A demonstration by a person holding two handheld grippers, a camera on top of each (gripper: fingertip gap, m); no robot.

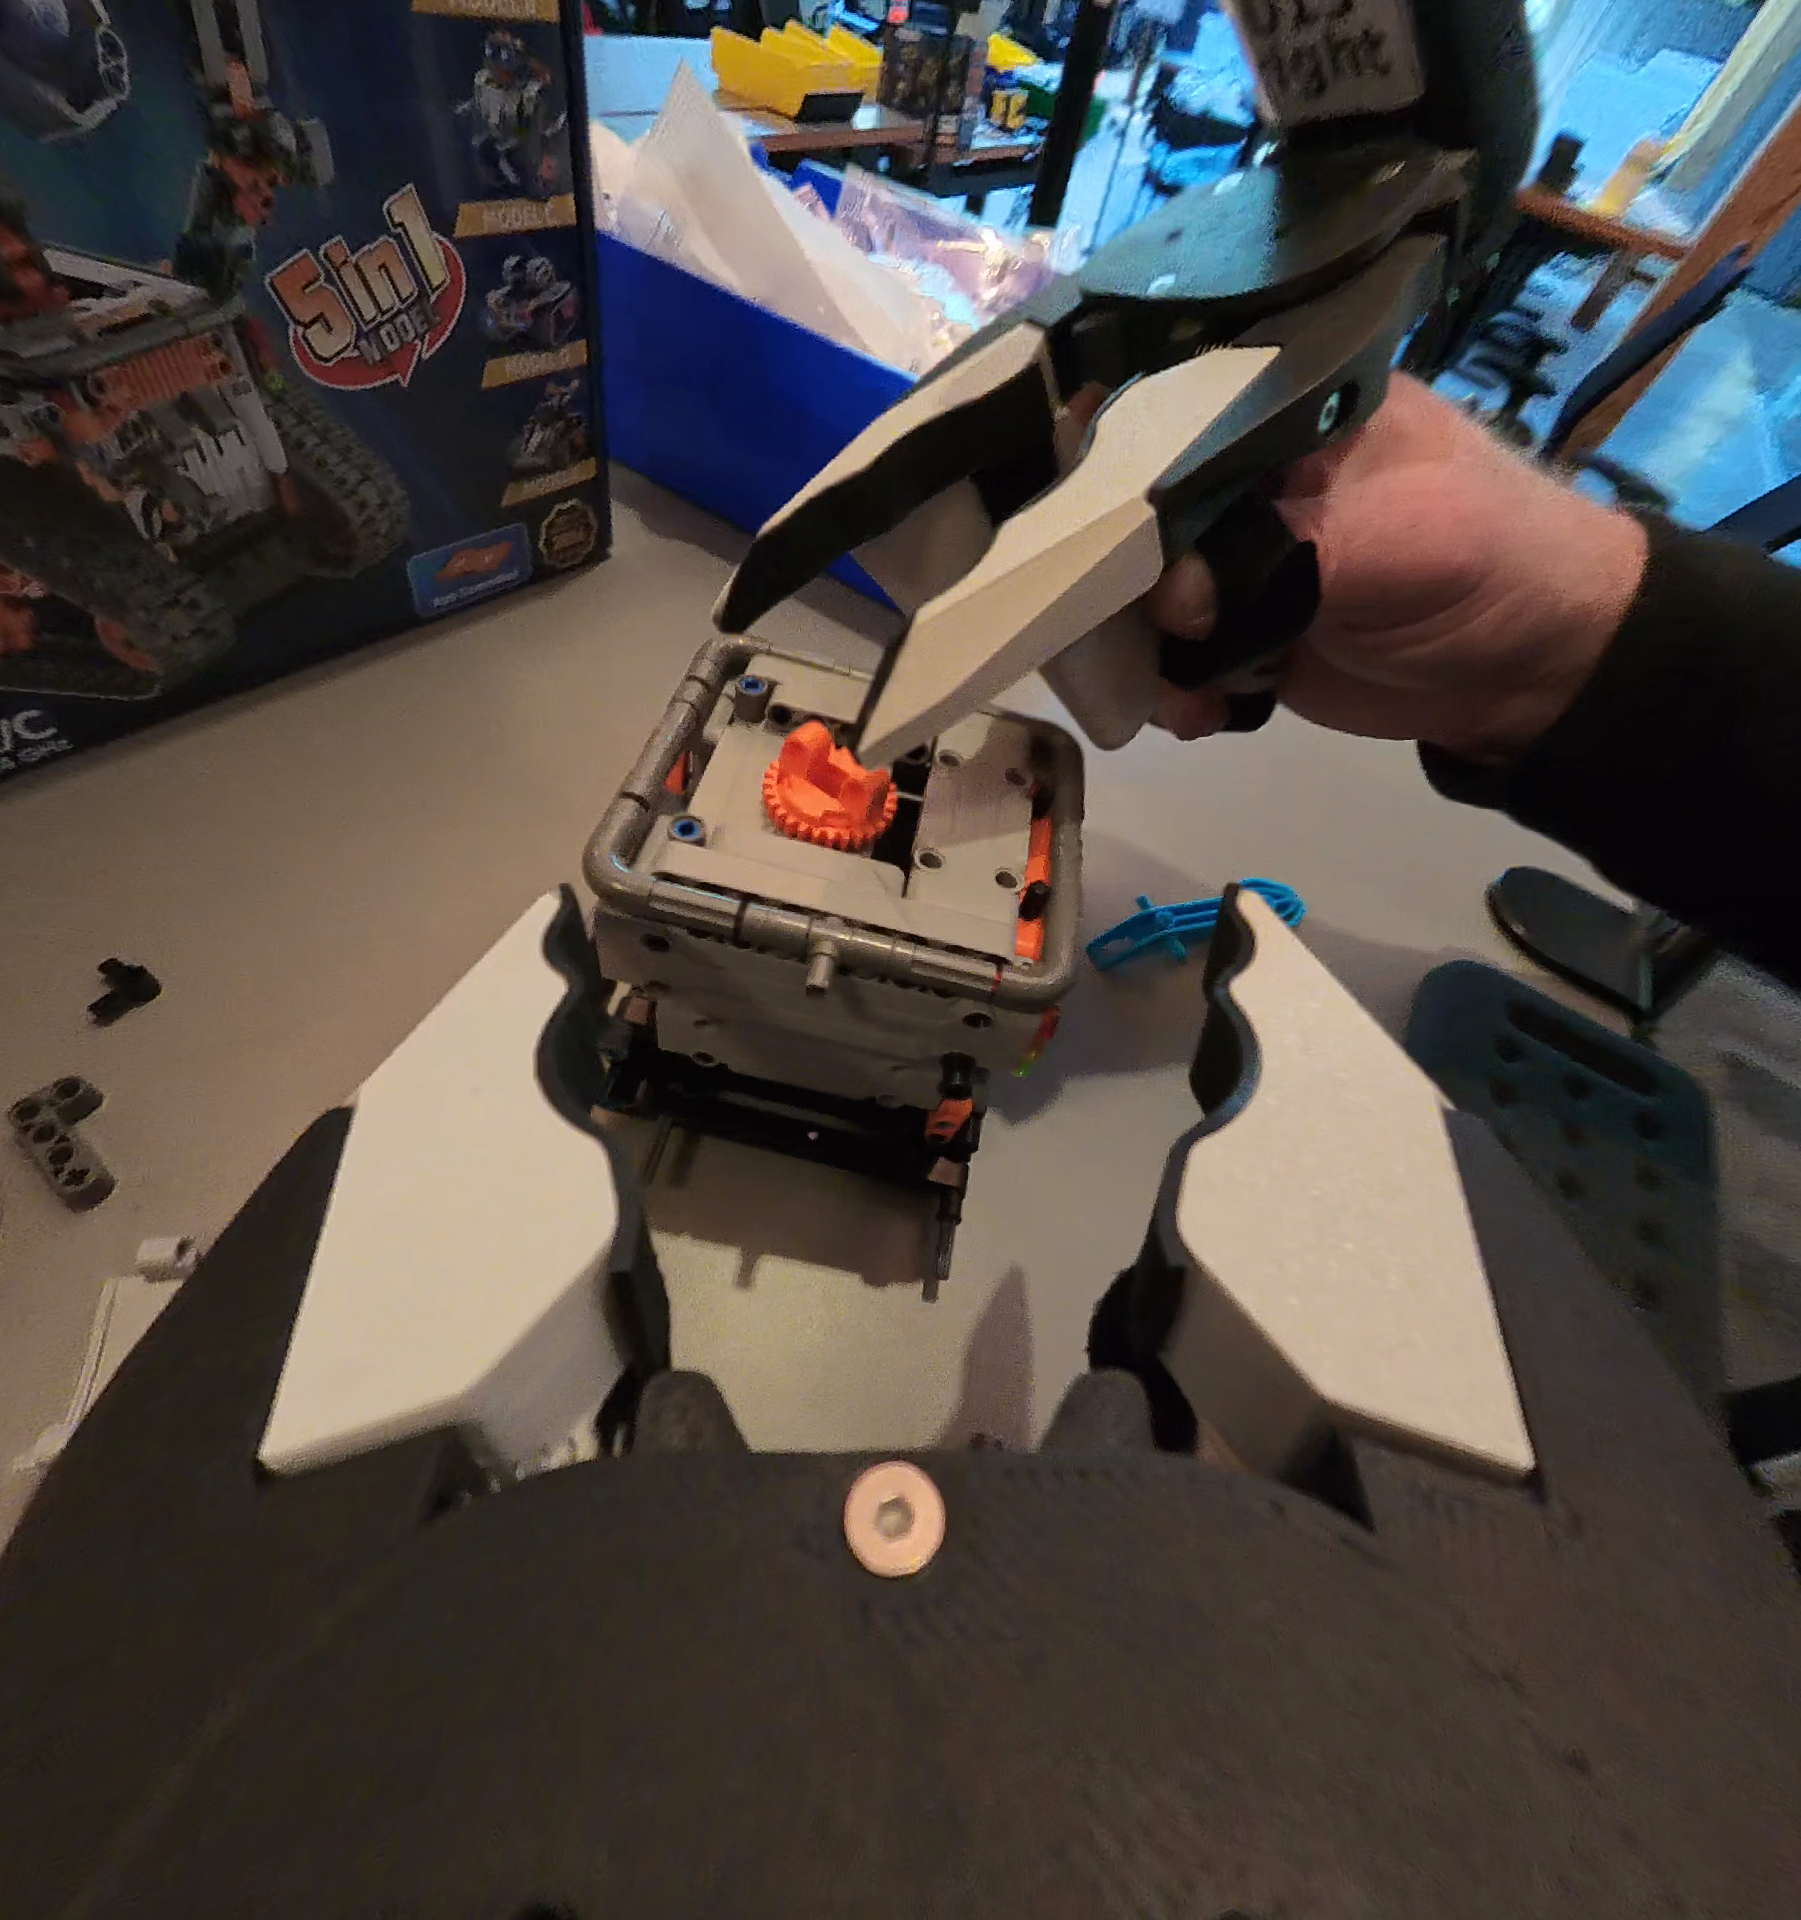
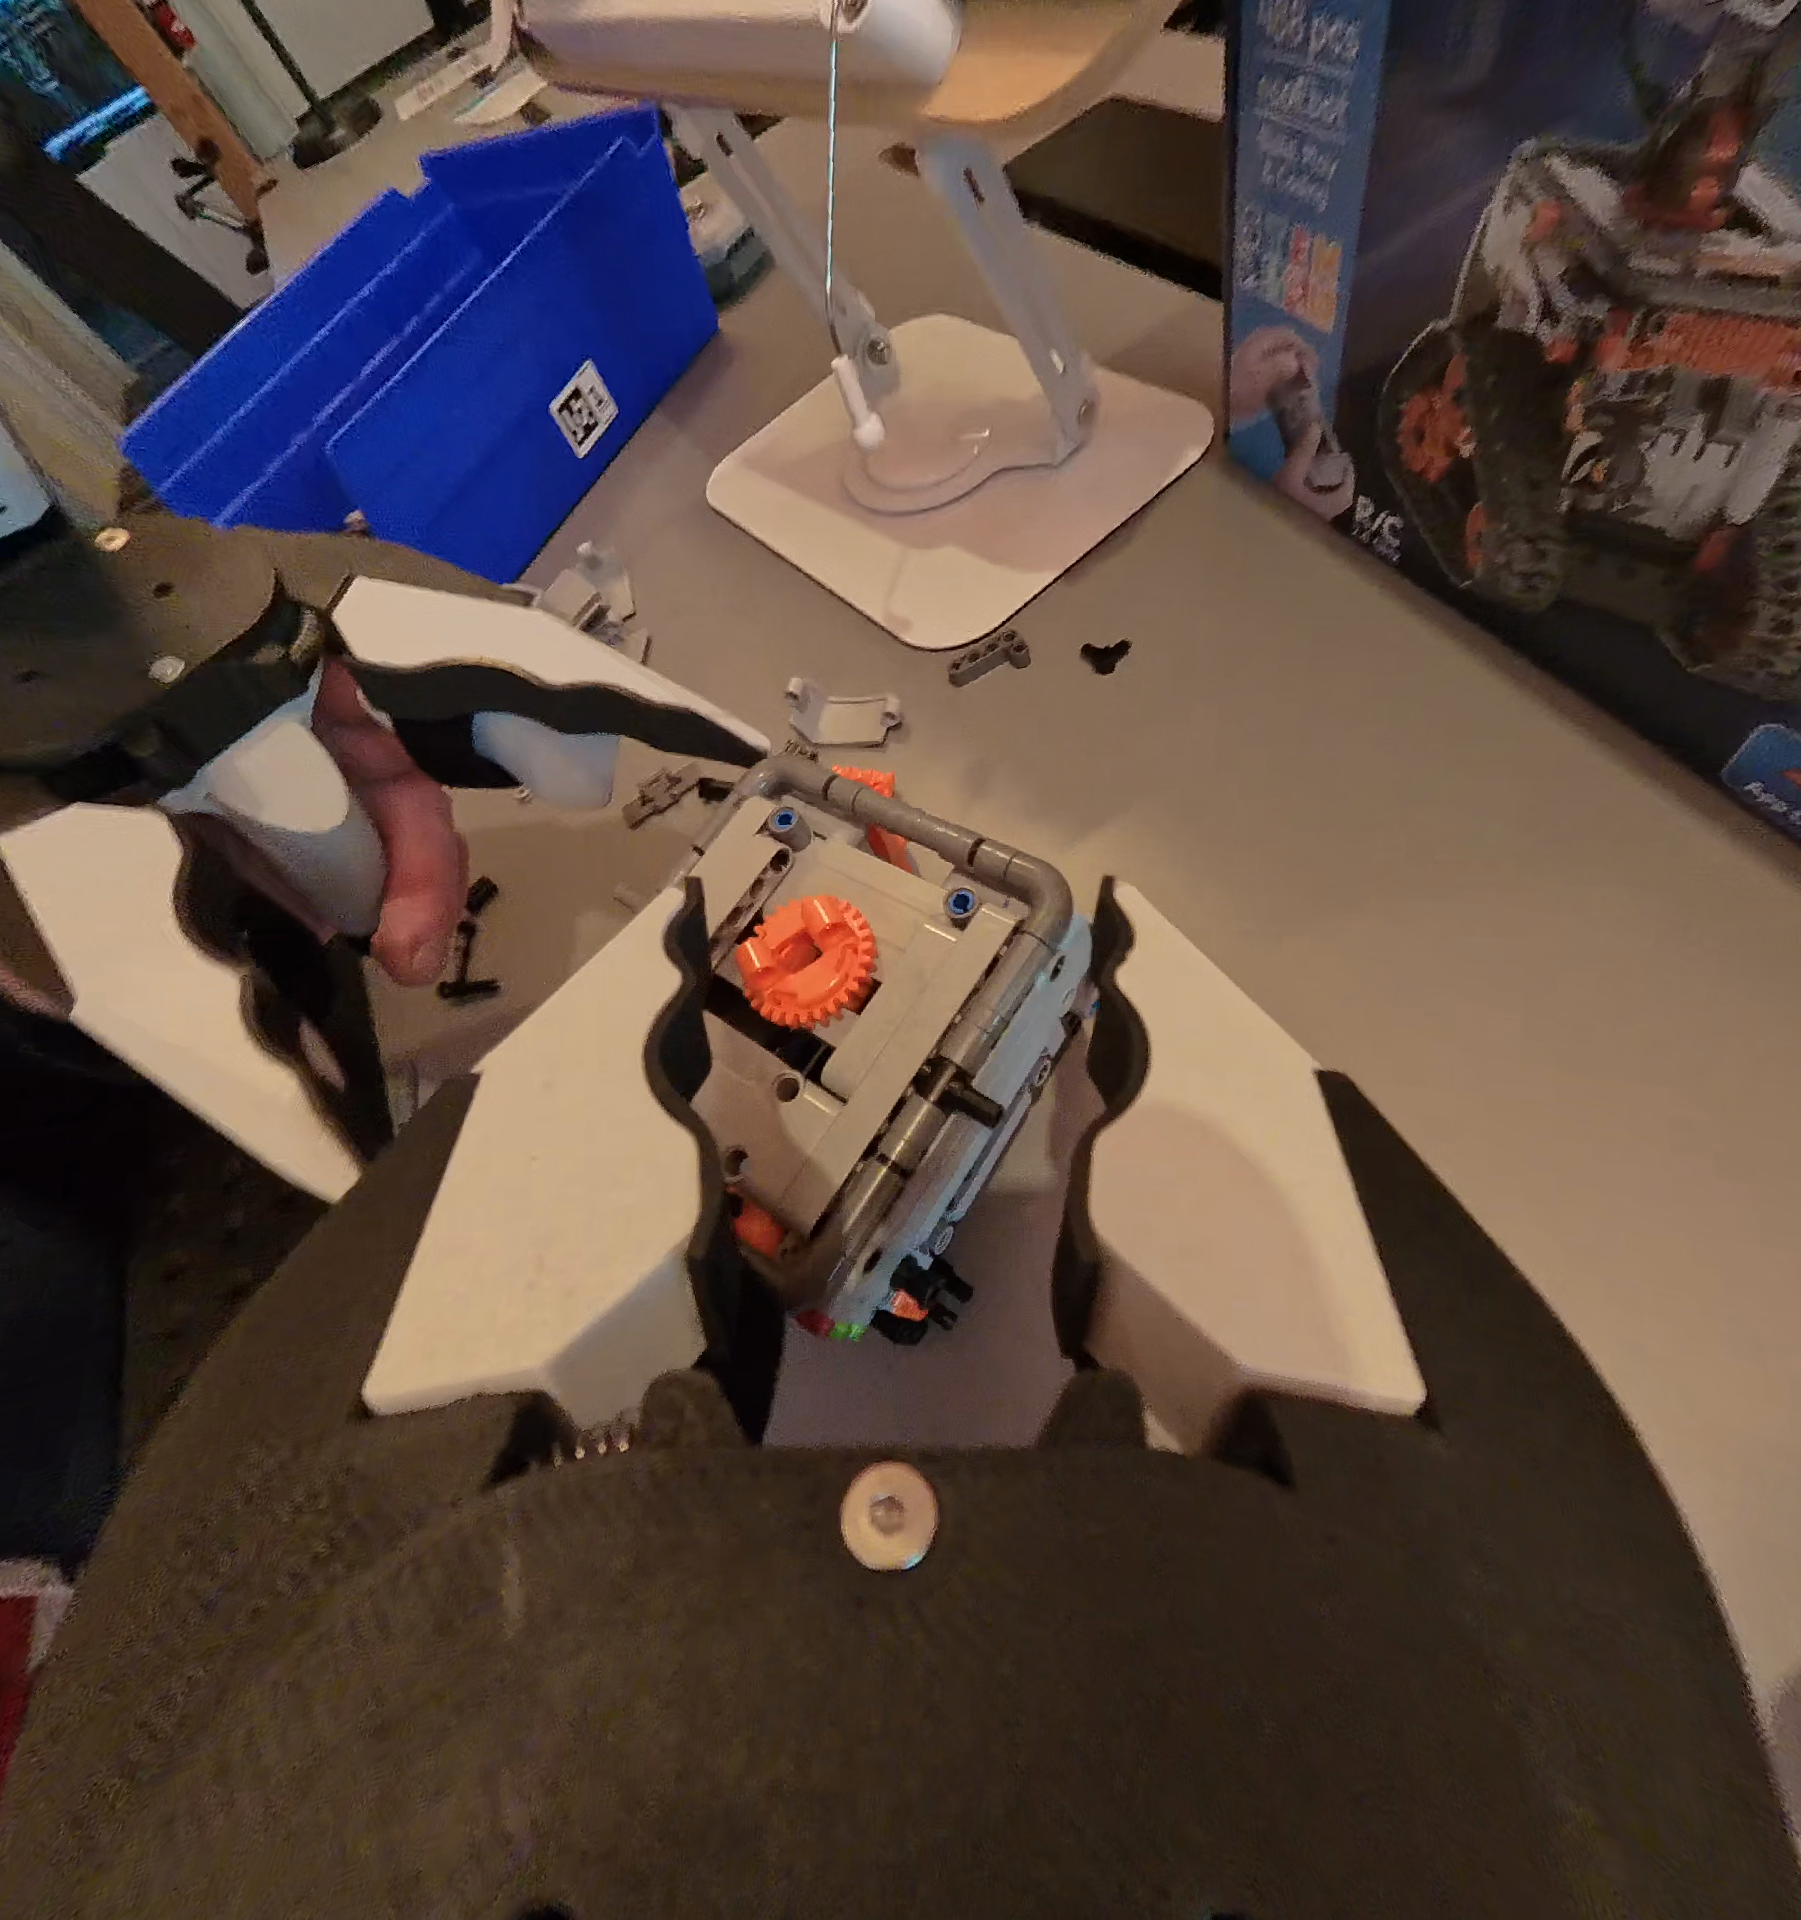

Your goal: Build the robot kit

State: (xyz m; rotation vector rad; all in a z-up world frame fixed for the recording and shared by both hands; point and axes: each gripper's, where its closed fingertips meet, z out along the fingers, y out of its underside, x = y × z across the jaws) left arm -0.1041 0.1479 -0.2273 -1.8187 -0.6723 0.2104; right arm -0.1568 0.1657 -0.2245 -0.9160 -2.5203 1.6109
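A grey table (image 1: 376, 790) holds everything. At its back stands a large toy kit box (image 1: 252, 343) with a picture of a tracked vehicle, and beside it a blue bin (image 1: 730, 416) stuffed with clear plastic bags. In the right wrist view a white lamp stand (image 2: 963, 488) rests between the bin and the box. Mid-table sits a grey block model (image 1: 834, 914), square-topped with a grey pipe frame, on a black base. The left gripper (image 1: 896, 914) is wide open with the model between its fingers; only the left finger seems to touch it. The right gripper (image 2: 891, 914) hangs above the model, wide open and holding nothing; one fingertip (image 1: 880, 743) touches the orange gear (image 1: 828, 795) on top. Loose small parts lie around: a blue piece (image 1: 1166, 925), a grey angle beam (image 1: 60, 1138), a black connector (image 1: 122, 987).
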